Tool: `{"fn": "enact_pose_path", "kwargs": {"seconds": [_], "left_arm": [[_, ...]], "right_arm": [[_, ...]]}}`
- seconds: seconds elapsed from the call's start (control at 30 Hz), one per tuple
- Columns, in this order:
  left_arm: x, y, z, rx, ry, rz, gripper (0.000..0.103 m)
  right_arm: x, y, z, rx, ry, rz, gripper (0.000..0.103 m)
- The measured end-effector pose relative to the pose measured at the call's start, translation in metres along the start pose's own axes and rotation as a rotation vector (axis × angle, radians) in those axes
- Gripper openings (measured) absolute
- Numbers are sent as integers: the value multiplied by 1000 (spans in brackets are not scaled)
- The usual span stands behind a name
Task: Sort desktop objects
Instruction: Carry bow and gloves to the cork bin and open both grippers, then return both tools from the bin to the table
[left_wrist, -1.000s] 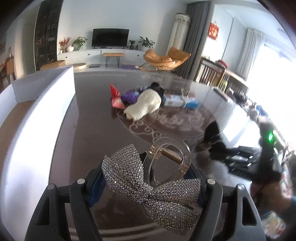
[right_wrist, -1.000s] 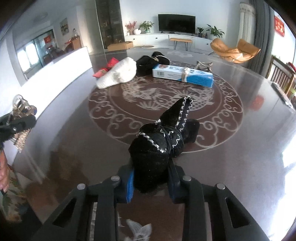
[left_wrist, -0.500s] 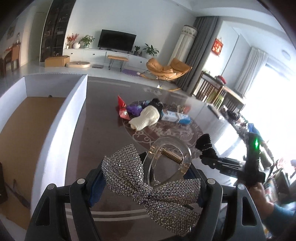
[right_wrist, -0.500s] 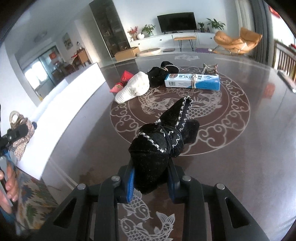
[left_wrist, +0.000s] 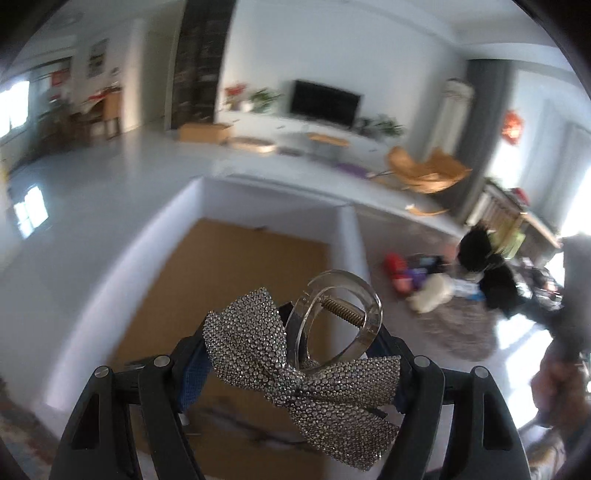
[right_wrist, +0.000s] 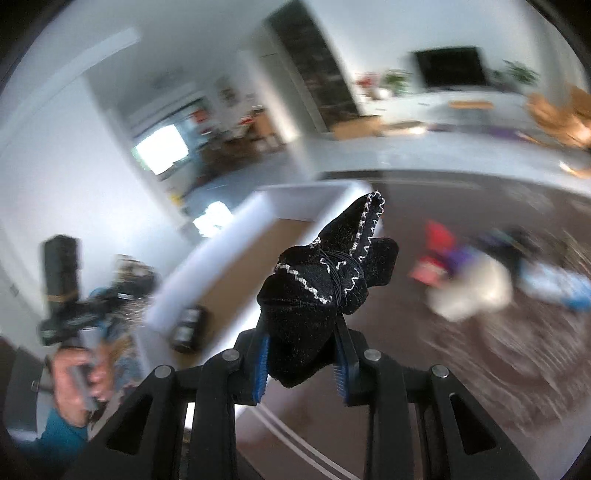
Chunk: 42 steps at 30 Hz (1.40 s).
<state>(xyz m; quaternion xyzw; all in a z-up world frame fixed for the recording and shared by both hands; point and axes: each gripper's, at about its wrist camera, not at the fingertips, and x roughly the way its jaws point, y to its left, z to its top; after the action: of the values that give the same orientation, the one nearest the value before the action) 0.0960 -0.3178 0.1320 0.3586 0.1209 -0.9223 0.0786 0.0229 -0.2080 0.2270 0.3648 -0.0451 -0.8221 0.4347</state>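
Daylight floods both my views, blowing out to white at the window on the left wrist view's right edge. The background smears with motion blur, heaviest in the right wrist view. Close to the lens, the rhinestone bow clip (left_wrist: 295, 365) and the black velvet bow (right_wrist: 321, 291) stay sharp. Fisheye bending curves the edges, with dark corners.

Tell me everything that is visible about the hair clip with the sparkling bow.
The hair clip is a clear plastic claw clip with a rounded arch on top and a metal coil spring across its middle. A large bow covered in small silver rhinestones is fixed to its front, one wing rising to the left and the other drooping to the lower right. The left gripper is shut on it, blue pads pressing both sides, holding it in the air above the brown floor of the white-walled box.
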Motion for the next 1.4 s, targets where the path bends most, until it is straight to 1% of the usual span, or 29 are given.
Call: {"fn": "enact_pose_path", "kwargs": {"seconds": [0.1, 0.17, 0.2, 0.23, 0.27, 0.3, 0.33, 0.37, 0.4, 0.43, 0.53, 0.63, 0.73, 0.77, 0.8, 0.83, 0.87, 0.93, 0.97, 1.0, 1.07, 1.1, 1.13, 1.2, 1.27, 1.3, 1.33, 1.4], "left_arm": [[21, 23, -6, -16, 61, 58, 75], [38, 31, -12, -20, 101, 76, 75], [46, 34, -15, -21, 126, 92, 76], [55, 36, -18, -19, 153, 119, 76], [61, 38, -19, -20, 173, 142, 77], [69, 40, -21, -21, 194, 169, 80], [71, 41, -23, -21, 199, 178, 82], [73, 44, -24, -24, 199, 187, 85], [73, 47, -25, -27, 196, 195, 88], [73, 49, -26, -30, 192, 202, 89], [69, 52, -27, -44, 168, 209, 89], [57, 45, -28, -59, 118, 194, 89], [37, 16, -29, -27, 44, 141, 89], [32, 7, -29, -13, 29, 125, 89], [27, -9, -28, 13, 7, 96, 89], [20, -23, -28, 37, -10, 66, 89], [15, -38, -28, 62, -24, 35, 89], [0, -75, -29, 121, -52, -40, 89], [-6, -98, -29, 161, -66, -85, 90], [-9, -113, -29, 189, -75, -112, 96], [-15, -149, -28, 249, -91, -160, 103], [-15, -168, -28, 277, -94, -185, 103], [-13, -185, -26, 296, -87, -207, 103], [2, -216, -33, 320, -49, -240, 103], [24, -239, -44, 320, -3, -251, 103], [42, -249, -52, 319, 23, -255, 103], [57, -256, -60, 319, 47, -248, 103], [93, -271, -76, 329, 100, -218, 103]], "right_arm": [[52, 48, 18, -95, 46, 56, 29], [88, 67, 23, -125, 96, 69, 29], [110, 75, 24, -134, 128, 66, 30], [123, 79, 24, -137, 152, 64, 31], [140, 82, 24, -138, 185, 59, 33], [158, 85, 24, -132, 224, 48, 46], [169, 87, 22, -128, 246, 30, 58], [179, 88, 22, -120, 265, -2, 83], [183, 88, 21, -111, 262, -12, 90], [183, 89, 21, -104, 252, -6, 90], [169, 86, 23, -81, 209, 11, 90], [135, 69, 19, -111, 119, -46, 91], [94, 36, 1, -154, 35, -185, 102], [80, 19, -9, -169, 20, -245, 103], [70, 2, -17, -180, 17, -295, 103], [57, -21, -34, -199, 17, -368, 103], [49, -38, -46, -206, 26, -423, 103], [33, -81, -74, -190, 81, -531, 103], [22, -108, -90, -158, 121, -578, 103], [7, -130, -102, -124, 141, -607, 103], [-20, -171, -123, -43, 152, -661, 103], [-34, -187, -128, -1, 149, -686, 103], [-46, -206, -135, 51, 146, -713, 103], [-64, -225, -144, 126, 137, -739, 103], [-82, -244, -155, 191, 119, -747, 103], [-88, -248, -155, 223, 116, -733, 103], [-90, -259, -157, 243, 108, -727, 103], [-83, -262, -157, 244, 131, -770, 103]]}}
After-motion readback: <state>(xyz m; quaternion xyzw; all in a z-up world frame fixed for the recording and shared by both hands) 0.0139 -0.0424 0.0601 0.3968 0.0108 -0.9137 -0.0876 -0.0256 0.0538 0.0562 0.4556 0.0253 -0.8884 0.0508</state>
